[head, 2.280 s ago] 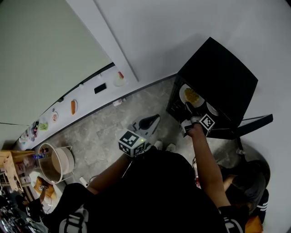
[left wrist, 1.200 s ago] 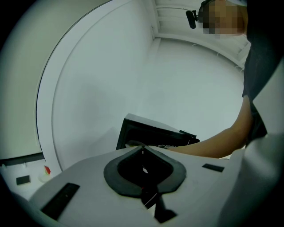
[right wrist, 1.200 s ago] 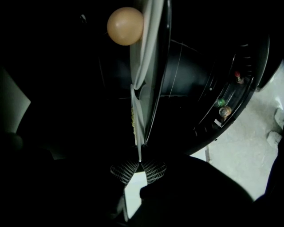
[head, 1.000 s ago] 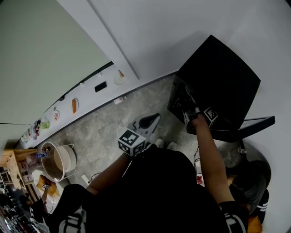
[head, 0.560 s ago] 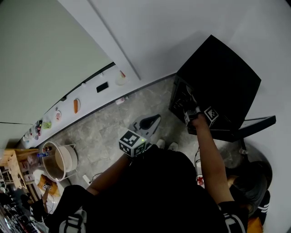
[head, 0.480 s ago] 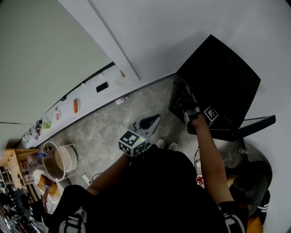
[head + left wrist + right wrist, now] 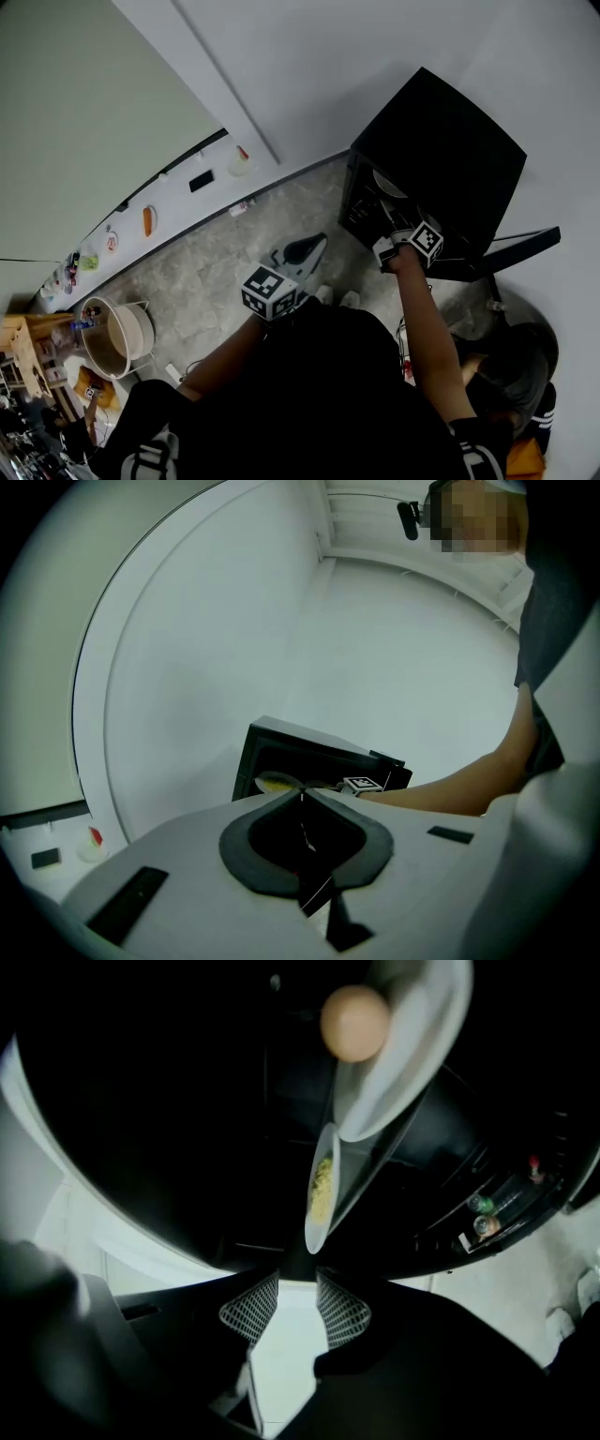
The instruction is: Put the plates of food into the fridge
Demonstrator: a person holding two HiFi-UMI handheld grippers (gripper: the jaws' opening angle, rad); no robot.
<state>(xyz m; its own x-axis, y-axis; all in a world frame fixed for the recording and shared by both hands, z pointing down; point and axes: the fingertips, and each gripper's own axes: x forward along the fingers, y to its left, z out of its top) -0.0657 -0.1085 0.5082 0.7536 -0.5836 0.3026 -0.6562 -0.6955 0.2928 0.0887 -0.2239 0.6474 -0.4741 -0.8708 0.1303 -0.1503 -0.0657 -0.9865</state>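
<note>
Right claw [image 7: 297, 1283]: released, jaws just opened, nothing between them.
Plate [image 7: 322, 1194]: yellow food, inside fridge [image 7: 441, 155], just beyond the right claw's tips.
Left claw [image 7: 301, 797]: clenched, empty.

Head view: even, diffuse room light, with no hard shadows on the grey speckled stone floor [image 7: 216, 272]. Fisheye is strong; the foot of the plain white wall [image 7: 356, 66] bows into a curve. The open black box-shaped fridge [image 7: 441, 155] and the person's black top [image 7: 319, 403] are underexposed, with little detail in either.

Left gripper view: soft, pale light, black vignette in the corners. The pale grey left gripper [image 7: 301, 797], close to the lens, is slightly soft.

Right gripper view: dim. The fridge interior is near black. The round white plate carrying a tan ball of food [image 7: 412, 1026] and the edge-on white plate of yellow food [image 7: 322, 1185] catch the light. Pale areas low in the frame are washed out.
</note>
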